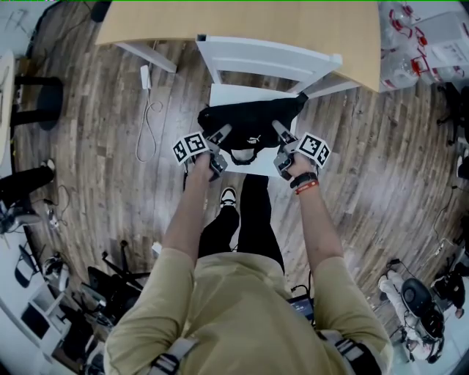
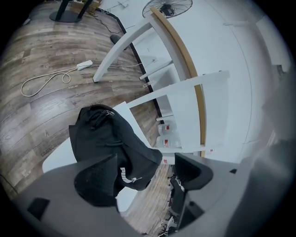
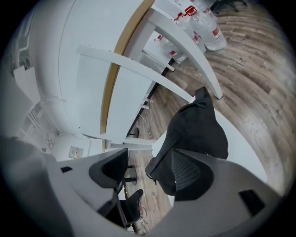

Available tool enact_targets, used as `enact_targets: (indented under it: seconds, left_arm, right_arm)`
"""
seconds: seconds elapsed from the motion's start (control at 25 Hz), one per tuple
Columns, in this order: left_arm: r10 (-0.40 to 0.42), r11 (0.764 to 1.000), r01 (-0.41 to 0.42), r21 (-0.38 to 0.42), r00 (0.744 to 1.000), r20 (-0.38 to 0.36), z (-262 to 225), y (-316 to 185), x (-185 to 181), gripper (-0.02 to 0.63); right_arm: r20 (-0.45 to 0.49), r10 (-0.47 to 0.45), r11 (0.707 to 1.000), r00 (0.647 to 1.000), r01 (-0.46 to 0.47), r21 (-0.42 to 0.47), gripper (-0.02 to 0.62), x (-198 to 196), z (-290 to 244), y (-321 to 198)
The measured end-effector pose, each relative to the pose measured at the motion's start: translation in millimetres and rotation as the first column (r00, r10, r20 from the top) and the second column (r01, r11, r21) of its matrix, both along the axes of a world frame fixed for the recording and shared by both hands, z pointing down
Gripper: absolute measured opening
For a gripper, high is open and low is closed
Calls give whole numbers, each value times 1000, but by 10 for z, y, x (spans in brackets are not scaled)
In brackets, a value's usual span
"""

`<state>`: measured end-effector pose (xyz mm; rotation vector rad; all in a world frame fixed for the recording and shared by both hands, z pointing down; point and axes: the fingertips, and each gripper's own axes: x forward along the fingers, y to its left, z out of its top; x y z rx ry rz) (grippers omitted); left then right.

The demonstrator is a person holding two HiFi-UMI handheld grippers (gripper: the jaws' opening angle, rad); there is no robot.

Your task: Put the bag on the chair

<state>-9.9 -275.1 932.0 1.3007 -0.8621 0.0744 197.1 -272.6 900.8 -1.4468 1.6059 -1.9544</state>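
Black bag (image 1: 253, 121) is on the white chair (image 1: 267, 55): it lies across the middle of the seat, with bare seat showing behind it and in front of it. A strap loop sits at the front of the bag, on the side nearest the person. The chair's backrest is right at the edge of the wooden desk (image 1: 242, 22).

Left gripper (image 1: 220, 139): fingers spread wide, pinching nothing. In the left gripper view the gripper (image 2: 148, 166) looks down on the bag (image 2: 115, 143). The bag's near end shows in the gap next to the left finger (image 2: 97, 180), and the pads are not pressing on it. The chair backrest (image 2: 185, 111) is behind the bag.

Right gripper (image 1: 282, 135): fingers also spread wide, nothing clamped. In the right gripper view the gripper (image 3: 150, 169) has the bag (image 3: 196, 127) just beyond its right finger (image 3: 189, 176). The fabric edge shows in the gap and is not gripped. The chair's back (image 3: 125, 92) is to the left.

Both grippers sit at the front of the seat, one on each side of the bag's strap loop.

Around it: wood-plank floor (image 1: 366, 183), a white cable (image 1: 150, 121) on the floor left of the chair, and water bottles (image 1: 399, 44) at upper right beside the desk.
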Motion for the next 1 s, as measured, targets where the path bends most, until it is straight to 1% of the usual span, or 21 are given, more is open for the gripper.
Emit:
enact_targets:
  seconds: [0.08, 0.24, 0.32, 0.4, 0.52, 0.64, 0.72, 0.88, 1.0]
  left_arm:
    - [4, 1000, -4, 4, 1000, -3, -48, 47, 3, 380]
    - [51, 998, -52, 35, 999, 9, -181, 134, 17, 380]
    - [78, 995, -78, 62, 997, 12, -283, 156, 53, 379]
    - [106, 989, -107, 100, 994, 22, -420, 164, 91, 379]
    - [152, 975, -159, 155, 987, 53, -654, 198, 142, 379]
    - [169, 966, -178, 187, 984, 62, -860, 243, 175, 379]
    - [178, 960, -192, 202, 980, 85, -965, 263, 172, 379]
    - [180, 943, -217, 255, 971, 161, -1215, 288, 96, 377]
    - [184, 919, -242, 310, 961, 207, -1462, 266, 79, 377]
  right_arm:
    - [0, -3, 1000, 1000, 3, 1, 304, -40, -32, 42]
    - [-32, -31, 1000, 999, 31, 4, 304, -124, -123, 155]
    - [-68, -60, 998, 996, 60, 7, 304, -142, -185, 209]
    - [-126, -105, 994, 986, 108, 14, 304, -165, -273, 260]
    - [-223, -162, 985, 961, 173, 30, 304, -193, -461, 325]
    - [-267, -184, 977, 946, 205, 53, 302, -216, -671, 371]
    - [-301, -197, 972, 933, 227, 67, 299, -222, -806, 391]
    - [-409, -234, 953, 882, 291, 82, 299, -234, -1081, 438]
    - [-489, -235, 941, 840, 322, 101, 299, -202, -1336, 423]
